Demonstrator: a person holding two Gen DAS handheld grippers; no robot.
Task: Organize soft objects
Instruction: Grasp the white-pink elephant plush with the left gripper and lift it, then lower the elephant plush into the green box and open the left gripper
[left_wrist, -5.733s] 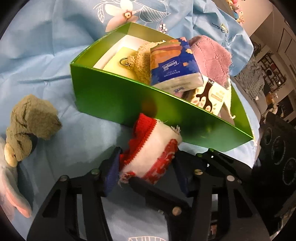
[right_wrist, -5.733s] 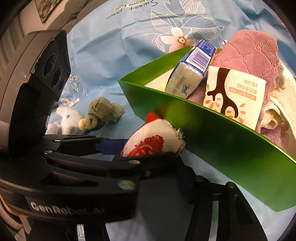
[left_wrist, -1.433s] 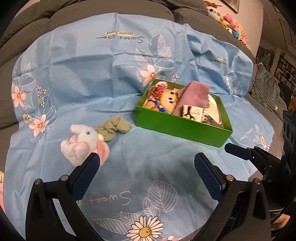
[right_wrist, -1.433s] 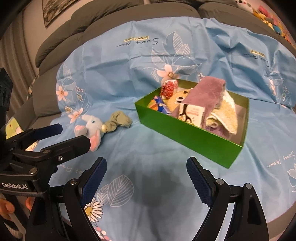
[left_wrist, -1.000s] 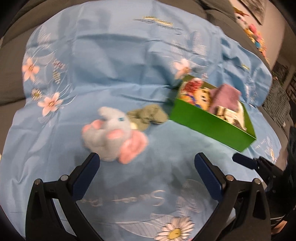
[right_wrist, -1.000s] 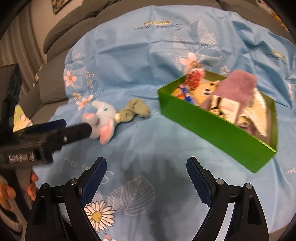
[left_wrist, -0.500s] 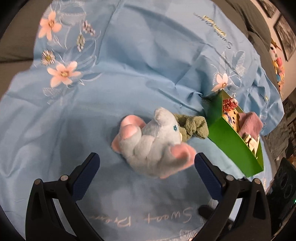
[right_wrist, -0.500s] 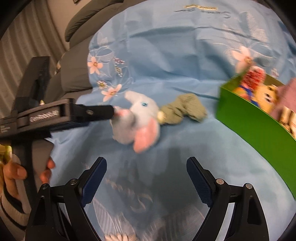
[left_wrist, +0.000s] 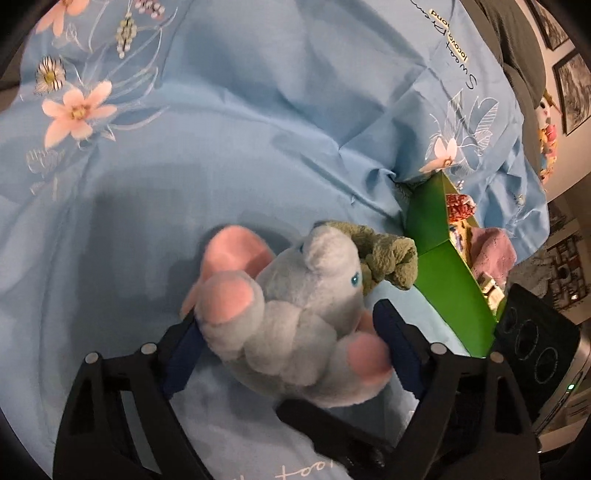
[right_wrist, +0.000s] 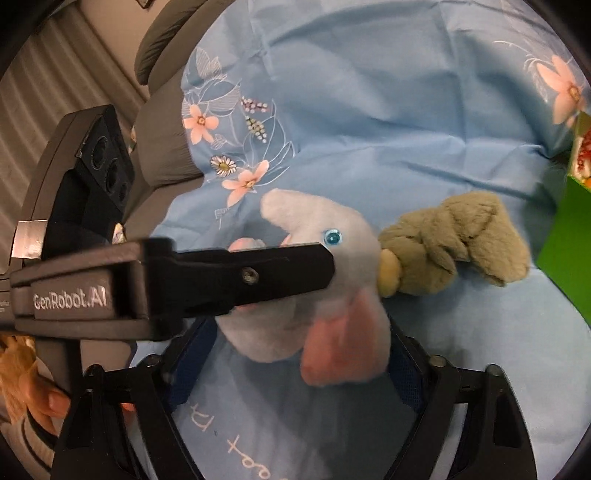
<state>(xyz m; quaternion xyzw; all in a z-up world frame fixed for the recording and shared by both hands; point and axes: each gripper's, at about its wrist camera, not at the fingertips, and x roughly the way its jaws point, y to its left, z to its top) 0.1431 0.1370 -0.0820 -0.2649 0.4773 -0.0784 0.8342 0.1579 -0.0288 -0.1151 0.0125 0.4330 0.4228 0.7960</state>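
1. The plush elephant (left_wrist: 295, 317) lies on the blue sheet (left_wrist: 221, 129), near the middle, short of the green box (left_wrist: 443, 280).
2. It is bracketed by the left claw (left_wrist: 291, 336) and the right claw (right_wrist: 295, 354); both have just been closing, yet pad contact cannot be confirmed, so no grip is judged.
3. The pick-up step is judged in hand; a firm squeeze, then a lift, is called for.
4. The olive plush (right_wrist: 454, 251) touches the elephant's head and may be dragged.
5. Open sheet is left toward the far edge; the box is nearly full.
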